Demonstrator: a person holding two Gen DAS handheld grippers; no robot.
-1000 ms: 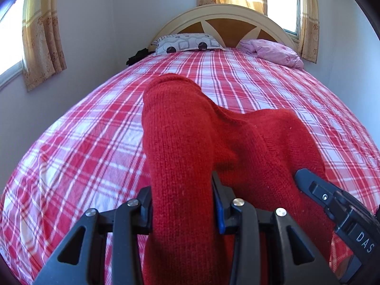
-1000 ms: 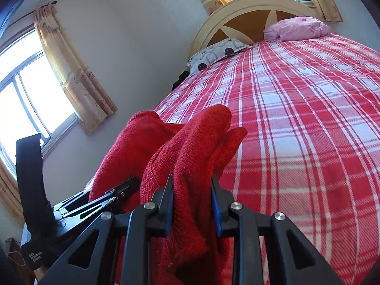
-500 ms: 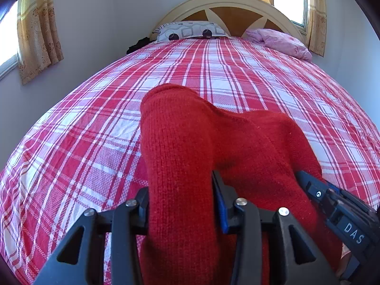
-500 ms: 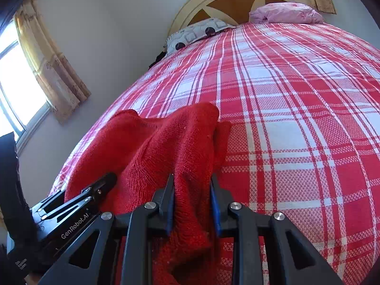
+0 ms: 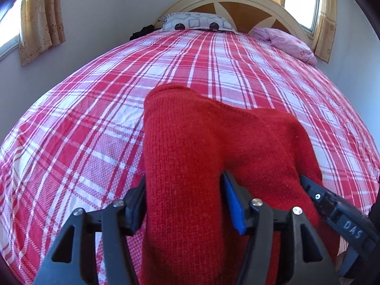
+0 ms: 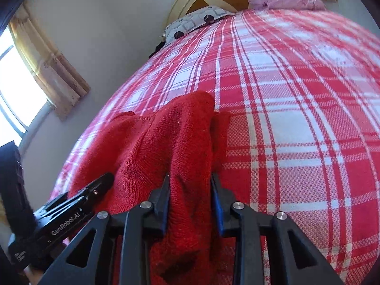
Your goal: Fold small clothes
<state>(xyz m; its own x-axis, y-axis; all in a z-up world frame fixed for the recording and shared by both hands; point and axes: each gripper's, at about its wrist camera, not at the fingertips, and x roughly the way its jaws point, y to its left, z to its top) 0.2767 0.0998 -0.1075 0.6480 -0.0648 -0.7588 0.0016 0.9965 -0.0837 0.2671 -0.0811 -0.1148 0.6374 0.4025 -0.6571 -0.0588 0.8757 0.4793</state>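
Note:
A red knitted garment (image 5: 190, 147) lies bunched over the near end of the bed with the red and white plaid cover (image 5: 95, 118). My left gripper (image 5: 184, 204) is shut on a thick fold of it. My right gripper (image 6: 190, 197) is shut on another fold of the same red garment (image 6: 166, 142), low above the plaid cover (image 6: 296, 118). The two grippers are side by side: the right one shows at the right edge of the left wrist view (image 5: 342, 218), and the left one shows at the lower left of the right wrist view (image 6: 71, 211).
A patterned grey pillow (image 5: 197, 23) and a pink pillow (image 5: 287, 42) lie by the arched headboard (image 5: 237, 2) at the far end. Walls and curtained windows (image 5: 40, 16) flank the bed. A dark object (image 5: 142, 32) sits at the far left corner.
Both grippers have moved down and forward with the red garment, which now sits lower, close to the bed cover. Both grips stay shut.

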